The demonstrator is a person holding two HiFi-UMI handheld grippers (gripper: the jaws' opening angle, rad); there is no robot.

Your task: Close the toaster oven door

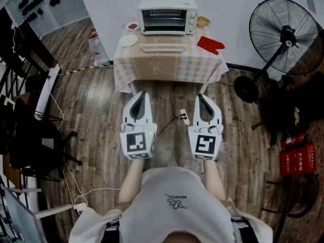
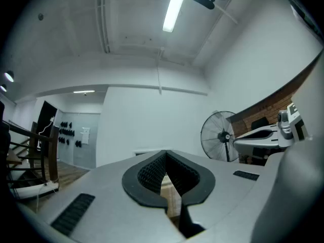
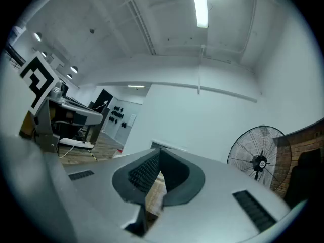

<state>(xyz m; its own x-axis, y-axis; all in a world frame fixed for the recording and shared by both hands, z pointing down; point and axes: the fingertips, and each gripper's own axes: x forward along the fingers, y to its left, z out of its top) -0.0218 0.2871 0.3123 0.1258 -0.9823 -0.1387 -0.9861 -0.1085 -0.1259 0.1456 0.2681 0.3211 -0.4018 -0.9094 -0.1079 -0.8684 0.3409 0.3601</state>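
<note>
A white toaster oven (image 1: pixel 167 15) stands at the back of a small table with a checked cloth (image 1: pixel 167 67), in the head view's upper middle. Its door (image 1: pixel 163 47) hangs open, lying flat in front of the dark cavity. Both grippers are held low over the wooden floor, well short of the table and pointing toward it. My left gripper (image 1: pixel 142 93) (image 2: pixel 164 156) is shut with nothing between its jaws. My right gripper (image 1: pixel 201 95) (image 3: pixel 159 155) is also shut and holds nothing. The checked cloth shows faintly behind the jaws in both gripper views.
On the table lie a red oven mitt (image 1: pixel 210 44), a white plate (image 1: pixel 128 40), a small dish (image 1: pixel 132 27) and a yellow bowl (image 1: pixel 203 22). A standing fan (image 1: pixel 286 37) is at the right. A power strip (image 1: pixel 185 117) and cable lie on the floor between the grippers.
</note>
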